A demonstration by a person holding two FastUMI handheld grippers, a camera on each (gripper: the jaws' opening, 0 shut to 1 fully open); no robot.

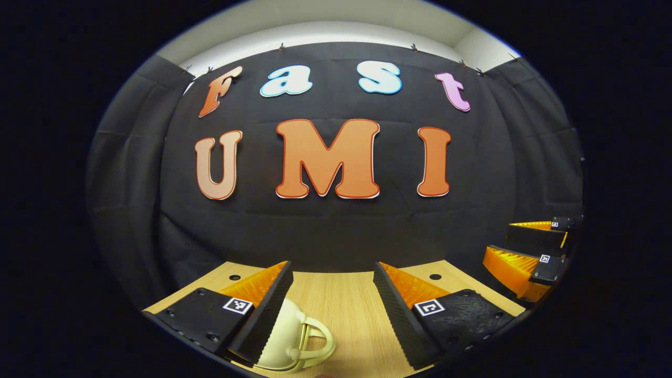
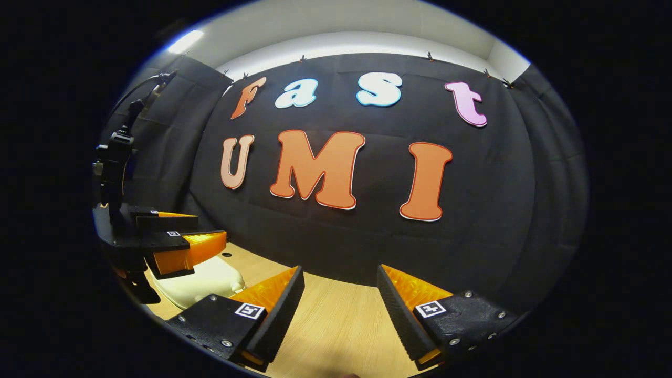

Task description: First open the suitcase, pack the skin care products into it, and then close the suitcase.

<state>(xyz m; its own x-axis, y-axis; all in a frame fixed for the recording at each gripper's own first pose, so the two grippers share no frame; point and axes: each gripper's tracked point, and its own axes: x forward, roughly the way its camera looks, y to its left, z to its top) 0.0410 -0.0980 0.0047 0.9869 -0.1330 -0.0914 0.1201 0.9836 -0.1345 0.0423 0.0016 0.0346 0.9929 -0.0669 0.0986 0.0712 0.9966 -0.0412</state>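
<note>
From the left gripper view I see my left gripper (image 1: 332, 273) held above the wooden table (image 1: 346, 310), its two fingers spread wide with nothing between them. Just below its left finger sits the cream suitcase (image 1: 286, 336), a small rounded case with its carry handle (image 1: 317, 341) facing me; the finger covers part of its shell and the bottom of the view cuts off the rest, so I cannot tell whether the lid is shut or ajar. At the right edge the right gripper (image 1: 530, 252) shows partly, cropped by the rim.

In the right gripper view my right gripper (image 2: 341, 275) is likewise spread apart over bare tabletop (image 2: 336, 325), gripping nothing. Off to the left the left gripper (image 2: 178, 236) hangs over the suitcase (image 2: 205, 281), hiding much of it. Small square coded markers (image 2: 249, 310) sit on the finger mounts; they carry no readable writing.
</note>
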